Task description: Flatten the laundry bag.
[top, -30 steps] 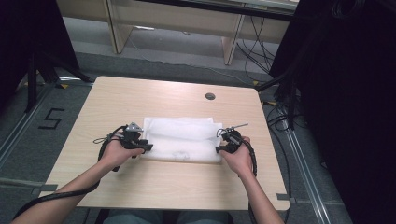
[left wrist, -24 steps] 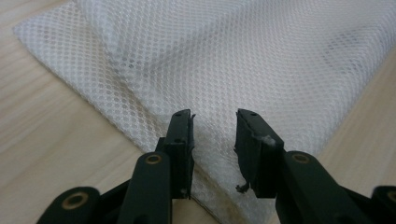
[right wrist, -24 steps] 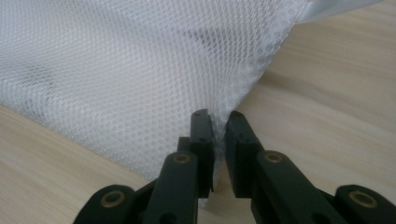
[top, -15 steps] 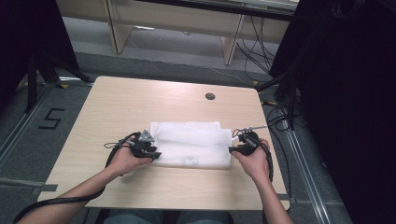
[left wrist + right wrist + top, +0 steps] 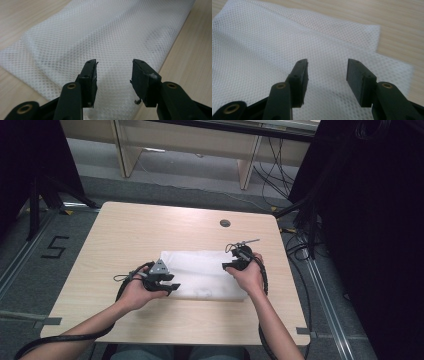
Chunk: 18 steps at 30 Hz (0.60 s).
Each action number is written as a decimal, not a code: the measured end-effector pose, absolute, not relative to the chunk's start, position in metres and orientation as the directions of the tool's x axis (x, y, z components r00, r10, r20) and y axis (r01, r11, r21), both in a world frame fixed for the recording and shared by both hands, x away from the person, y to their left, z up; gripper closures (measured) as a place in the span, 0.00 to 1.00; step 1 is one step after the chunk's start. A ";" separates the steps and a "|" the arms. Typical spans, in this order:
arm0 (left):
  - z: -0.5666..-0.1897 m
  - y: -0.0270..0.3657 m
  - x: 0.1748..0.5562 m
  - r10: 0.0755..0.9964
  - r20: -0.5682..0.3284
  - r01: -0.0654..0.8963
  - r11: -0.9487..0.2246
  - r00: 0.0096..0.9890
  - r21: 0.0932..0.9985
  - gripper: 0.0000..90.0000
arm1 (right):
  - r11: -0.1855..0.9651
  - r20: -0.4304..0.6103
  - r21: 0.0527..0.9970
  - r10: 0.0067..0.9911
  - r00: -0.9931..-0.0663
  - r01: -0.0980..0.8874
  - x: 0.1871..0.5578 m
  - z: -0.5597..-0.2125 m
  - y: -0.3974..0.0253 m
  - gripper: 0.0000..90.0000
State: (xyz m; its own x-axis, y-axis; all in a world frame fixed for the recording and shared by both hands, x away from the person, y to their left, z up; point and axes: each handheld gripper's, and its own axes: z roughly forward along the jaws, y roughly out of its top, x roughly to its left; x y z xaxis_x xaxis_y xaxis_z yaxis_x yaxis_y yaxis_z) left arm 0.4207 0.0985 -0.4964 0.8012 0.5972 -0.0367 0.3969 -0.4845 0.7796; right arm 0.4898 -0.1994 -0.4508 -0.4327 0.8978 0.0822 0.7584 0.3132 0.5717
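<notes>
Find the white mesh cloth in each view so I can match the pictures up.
High view: the white mesh cloth lies folded on the wooden table, between the two grippers.
Left gripper view: it runs from the open fingers to the upper right.
Right gripper view: it spreads left and centre, behind the open fingers.
Shared landmark: the pale wooden table beside the cloth.

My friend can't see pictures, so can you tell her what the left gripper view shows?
Two black jaws of the left gripper stand open just above a folded white mesh cloth. The cloth lies flat on a light wooden table, with nothing caught between the jaws.
</notes>
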 end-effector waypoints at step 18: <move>-0.511 0.095 0.420 0.569 -0.021 0.400 -0.551 0.822 0.732 0.61 | 0.343 0.047 0.519 0.903 -0.427 0.783 0.514 -0.489 -0.176 0.49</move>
State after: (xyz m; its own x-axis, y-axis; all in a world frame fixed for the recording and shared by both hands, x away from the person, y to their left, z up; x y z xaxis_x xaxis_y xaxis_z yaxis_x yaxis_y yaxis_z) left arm 0.4196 0.0946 -0.5110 0.8223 0.5686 -0.0207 0.3997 -0.5514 0.7322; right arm 0.5136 -0.1758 -0.4892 -0.4268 0.9032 0.0467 0.7831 0.3432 0.5186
